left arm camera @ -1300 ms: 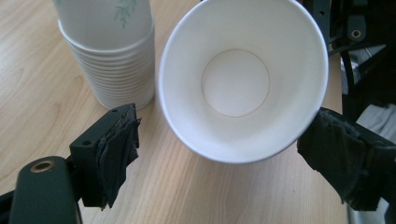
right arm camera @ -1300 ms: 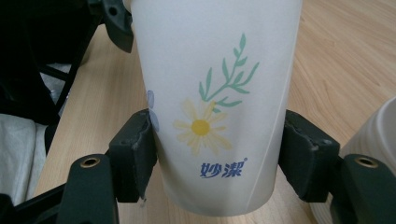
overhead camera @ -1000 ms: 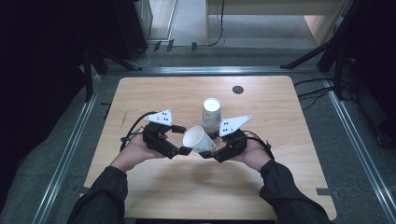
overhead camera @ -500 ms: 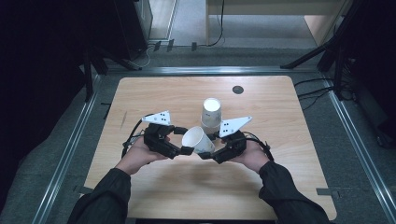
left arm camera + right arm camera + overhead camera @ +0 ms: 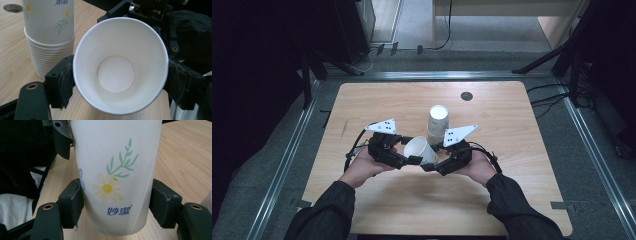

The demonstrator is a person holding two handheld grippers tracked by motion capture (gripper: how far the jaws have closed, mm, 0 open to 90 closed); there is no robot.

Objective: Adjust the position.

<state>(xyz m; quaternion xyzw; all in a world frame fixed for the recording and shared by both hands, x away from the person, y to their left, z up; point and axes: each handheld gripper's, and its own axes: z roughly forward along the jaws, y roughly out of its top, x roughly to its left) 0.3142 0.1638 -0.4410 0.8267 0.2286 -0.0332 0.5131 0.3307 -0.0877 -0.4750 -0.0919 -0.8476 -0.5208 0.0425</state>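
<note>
A white paper cup [image 5: 418, 148] with a daisy print is held on its side just above the table, between both grippers. In the left gripper view its open mouth [image 5: 116, 45] faces me. My left gripper [image 5: 120, 80] has just been closing, and its pads [image 5: 63, 80] now touch the rim on both sides. My right gripper [image 5: 116, 202] is shut on the cup's printed wall [image 5: 115, 157] near its base. From above, the left gripper [image 5: 411, 159] and the right gripper [image 5: 432, 165] meet at the cup. A stack of matching cups [image 5: 438, 122] stands upside down just behind.
The wooden table [image 5: 387, 100] has a small round hole [image 5: 466, 96] at the back right. The cup stack [image 5: 50, 37] stands close beside the left jaw. Metal rails and dark stands surround the table.
The left gripper's jaws have drawn in onto the cup's rim. Both hands and the cup stay where they were.
</note>
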